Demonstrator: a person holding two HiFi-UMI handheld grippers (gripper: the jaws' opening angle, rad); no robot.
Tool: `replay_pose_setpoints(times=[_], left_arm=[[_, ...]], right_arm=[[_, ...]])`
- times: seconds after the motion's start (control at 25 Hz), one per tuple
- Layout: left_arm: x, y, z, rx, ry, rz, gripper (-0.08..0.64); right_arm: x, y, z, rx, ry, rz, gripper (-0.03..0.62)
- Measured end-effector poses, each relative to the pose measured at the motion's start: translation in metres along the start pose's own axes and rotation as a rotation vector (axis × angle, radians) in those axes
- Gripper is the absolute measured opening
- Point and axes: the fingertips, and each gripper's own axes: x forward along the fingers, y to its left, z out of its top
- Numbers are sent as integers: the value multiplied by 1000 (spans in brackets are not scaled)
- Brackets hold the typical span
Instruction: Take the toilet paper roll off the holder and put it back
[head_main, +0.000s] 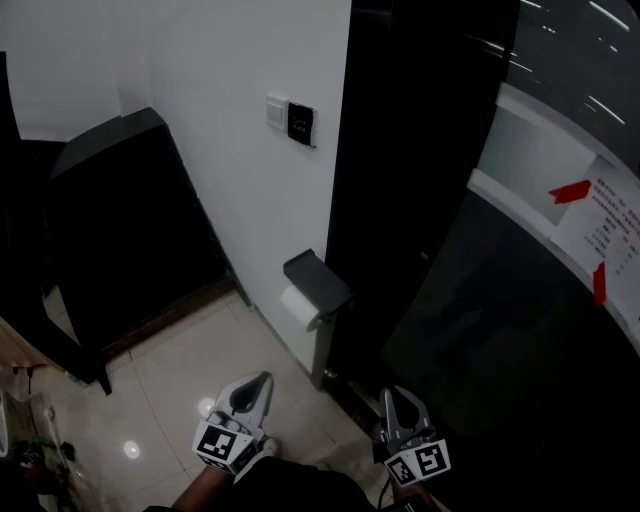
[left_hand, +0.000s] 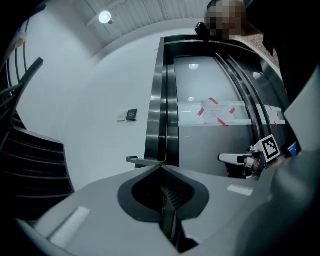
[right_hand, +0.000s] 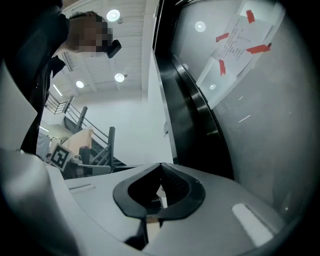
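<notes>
Left gripper (left_hand: 161, 166): my two jaws are pressed together to a single tip, with nothing between them. Right gripper (right_hand: 161, 165): my jaws meet at the tip in the same way. A small pale sliver shows in the hollow behind that tip, and I cannot tell what it is.

Count: two grippers, each bearing one marker cube (head_main: 222, 443). In the head view the left gripper (head_main: 262, 380) sits low at centre-left and the right gripper (head_main: 394, 393) low at centre-right. Both are over the tiled floor (head_main: 170, 370).

Count: one roll (head_main: 298, 306) and one holder (head_main: 318, 277). The white roll hangs under the holder's dark cover, low on the white wall (head_main: 230, 150) and just beside a dark post (head_main: 400, 150). It lies ahead of both grippers, between the two, and well apart from each. In the left gripper view only the holder's cover (left_hand: 142, 160) shows, just past my joined tip, and the roll is hidden there.

Farther out, two plates sit side by side on the wall above the holder: one white plate (head_main: 277, 112) and one dark plate (head_main: 302, 122). One notice (head_main: 605, 225) hangs on the glass at right, with two strips of red tape (head_main: 570, 190) showing in the head view.
</notes>
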Motion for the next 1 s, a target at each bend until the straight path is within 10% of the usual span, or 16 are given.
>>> replay_pose_setpoints(times=[0.84,1.0], left_arm=[[86,51,5,-23,-30,-156,2],[105,67,-8,-195,-2,-134,2]], right_arm=[[53,-15,0,-63,-12,-135,14],[50,-24,6,-79,-22,-172,14]])
